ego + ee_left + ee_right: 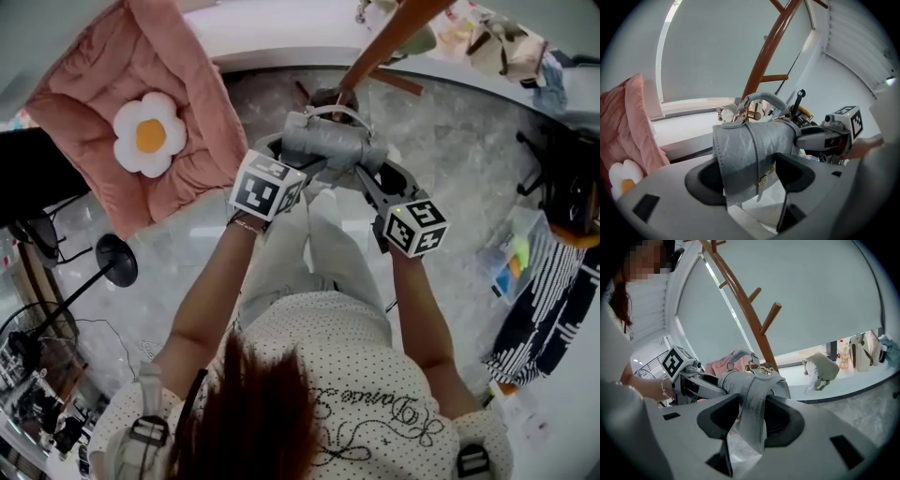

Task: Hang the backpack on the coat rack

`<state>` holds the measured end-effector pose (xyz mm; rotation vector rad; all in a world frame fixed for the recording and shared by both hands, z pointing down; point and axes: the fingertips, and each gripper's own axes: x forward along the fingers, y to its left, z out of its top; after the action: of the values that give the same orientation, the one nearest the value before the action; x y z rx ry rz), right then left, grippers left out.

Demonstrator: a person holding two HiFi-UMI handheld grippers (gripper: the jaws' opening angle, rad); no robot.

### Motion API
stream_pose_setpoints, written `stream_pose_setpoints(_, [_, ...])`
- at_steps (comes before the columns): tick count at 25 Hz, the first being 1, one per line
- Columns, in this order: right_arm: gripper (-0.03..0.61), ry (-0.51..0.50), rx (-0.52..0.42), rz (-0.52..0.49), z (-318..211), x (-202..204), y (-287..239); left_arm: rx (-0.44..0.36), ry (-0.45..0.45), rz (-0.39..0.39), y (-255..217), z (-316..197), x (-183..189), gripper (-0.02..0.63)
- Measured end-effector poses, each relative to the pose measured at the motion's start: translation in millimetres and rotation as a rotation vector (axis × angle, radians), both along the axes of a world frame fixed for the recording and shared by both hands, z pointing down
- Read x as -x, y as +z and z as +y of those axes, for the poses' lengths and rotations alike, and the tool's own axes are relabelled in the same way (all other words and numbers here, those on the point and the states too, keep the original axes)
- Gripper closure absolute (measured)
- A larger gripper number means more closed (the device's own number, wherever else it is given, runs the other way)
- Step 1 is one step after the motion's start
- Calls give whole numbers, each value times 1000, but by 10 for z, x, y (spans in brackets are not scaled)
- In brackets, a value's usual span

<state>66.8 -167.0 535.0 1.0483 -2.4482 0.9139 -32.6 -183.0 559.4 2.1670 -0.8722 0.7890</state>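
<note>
Here the grey backpack [328,141] is held in the air between both claws. The left claw [749,174] and the right claw [751,417] each clamp one side, likely to keep its top handle [761,97] upright and free for a peg. The coat rack [740,301] stands just behind, seemingly unobstructed. A pink cushion [141,103] lies off left.

A grey marbled floor [450,159] meets a curved white sill [281,33] beneath a wide window covered by a pale blind [717,47], with a pink flower-patterned cushion [141,84] at the left and small bags [506,47] standing on the sill.
</note>
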Motion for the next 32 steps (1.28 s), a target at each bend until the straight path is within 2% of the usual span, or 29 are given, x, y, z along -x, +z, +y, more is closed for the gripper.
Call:
stream_pose_setpoints(9, [414,-10,42,21,-42,1,281,11,36,-20,254,-89,-5,291])
stream_pose_setpoints(16, [413,-2,86,26,-12,12,462,61,48,-33,440,-63,11,290])
stream_pose_setpoints(32, [413,23,123,-6,-165,-12,593,88,56,-57,528,-234,1,290])
